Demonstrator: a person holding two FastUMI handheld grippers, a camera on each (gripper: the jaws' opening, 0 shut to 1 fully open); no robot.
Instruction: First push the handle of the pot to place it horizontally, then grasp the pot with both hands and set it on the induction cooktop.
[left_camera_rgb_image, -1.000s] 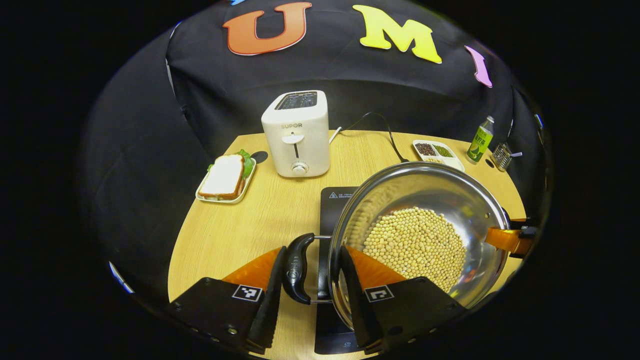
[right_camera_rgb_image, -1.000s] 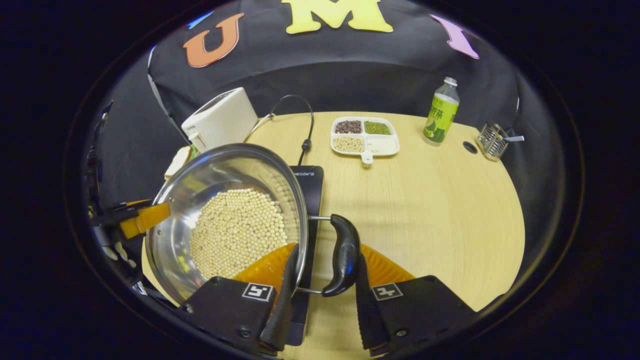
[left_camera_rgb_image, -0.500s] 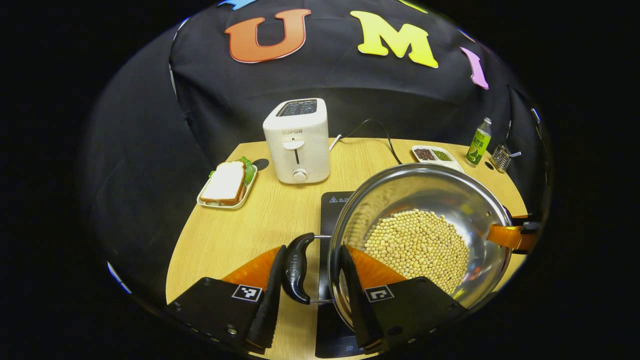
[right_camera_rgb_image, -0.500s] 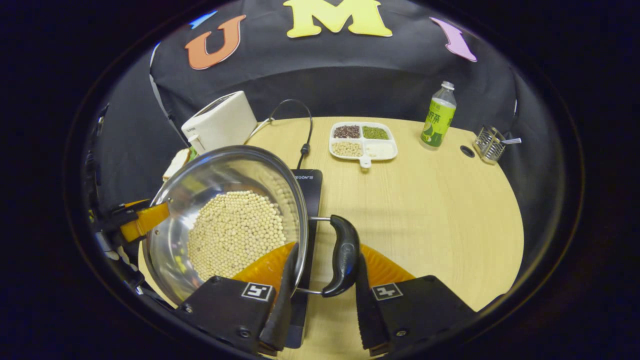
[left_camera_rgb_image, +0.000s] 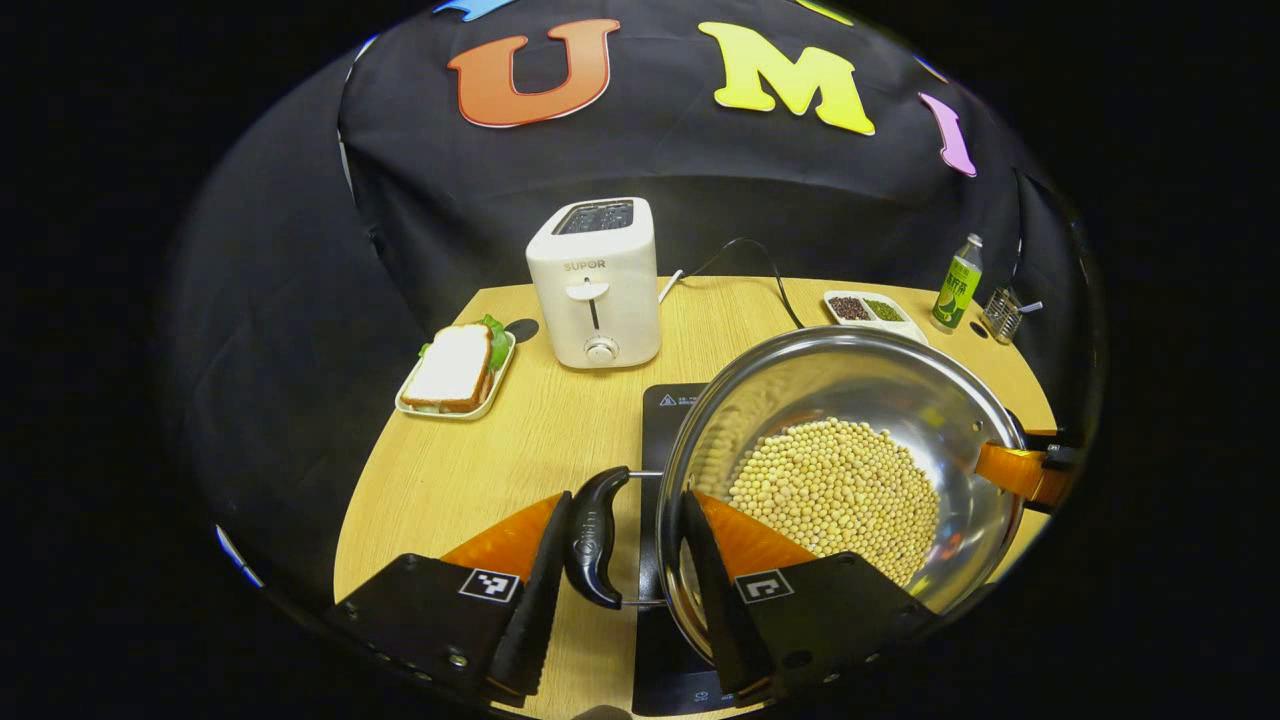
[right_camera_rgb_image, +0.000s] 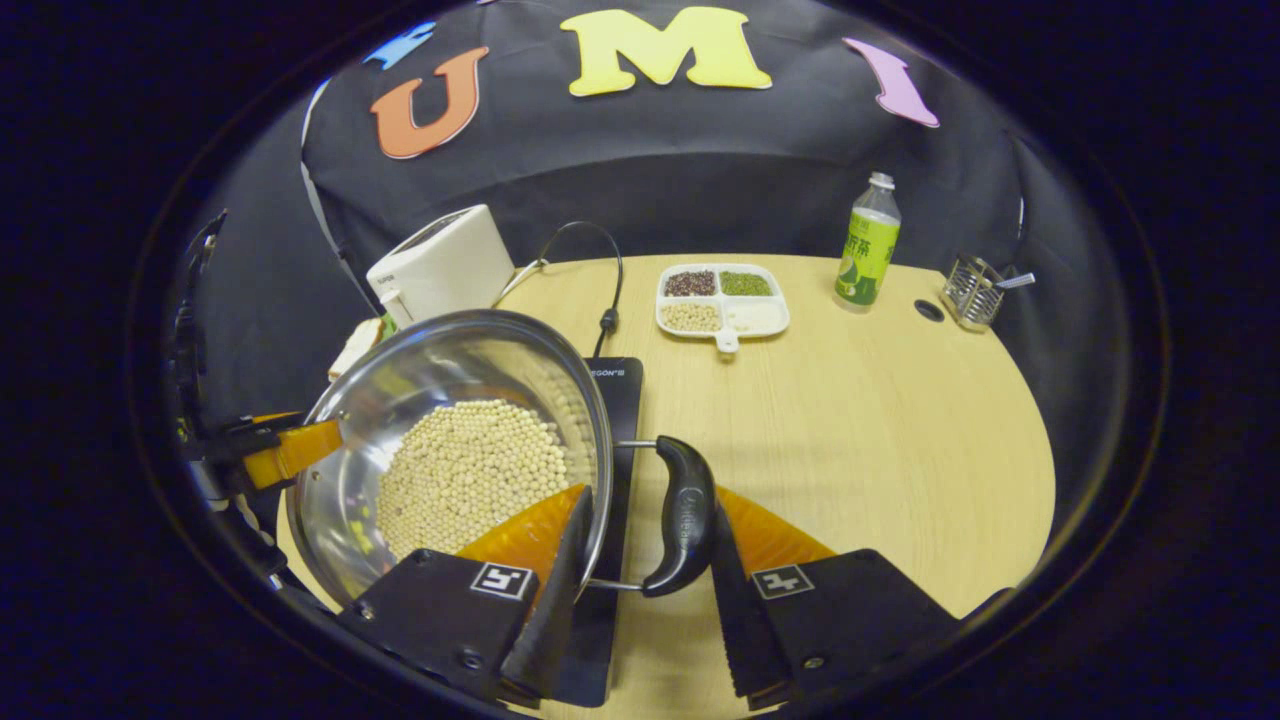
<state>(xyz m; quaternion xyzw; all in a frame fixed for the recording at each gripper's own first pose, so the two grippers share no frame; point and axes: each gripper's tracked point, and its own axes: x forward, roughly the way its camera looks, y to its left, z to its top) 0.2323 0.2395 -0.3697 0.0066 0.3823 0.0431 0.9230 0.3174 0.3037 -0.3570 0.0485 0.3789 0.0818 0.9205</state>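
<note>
Left gripper view has the left gripper (left_camera_rgb_image: 620, 580) straddling one side of the steel pot (left_camera_rgb_image: 850, 400): one finger lies outside the black loop handle (left_camera_rgb_image: 596, 536), the other inside the rim against the soybeans (left_camera_rgb_image: 835, 490), so handle and wall sit in the narrow gap; whether both fingers press cannot be told. Right gripper view shows the right gripper (right_camera_rgb_image: 640, 590) placed the same way on the opposite handle (right_camera_rgb_image: 686, 528), one finger inside the rim, one beyond the handle. The pot hangs tilted over the black induction cooktop (right_camera_rgb_image: 612, 400), whose far edge shows past the rim. To the right, bare wooden table (right_camera_rgb_image: 880, 440) runs wide to its curved edge; a divided snack tray (right_camera_rgb_image: 722, 298), a green bottle (right_camera_rgb_image: 866, 243) and a wire rack (right_camera_rgb_image: 975, 292) stand well back. Left of the cooktop, the white toaster (left_camera_rgb_image: 596, 282) and a sandwich plate (left_camera_rgb_image: 456, 366) sit apart from it.
</note>
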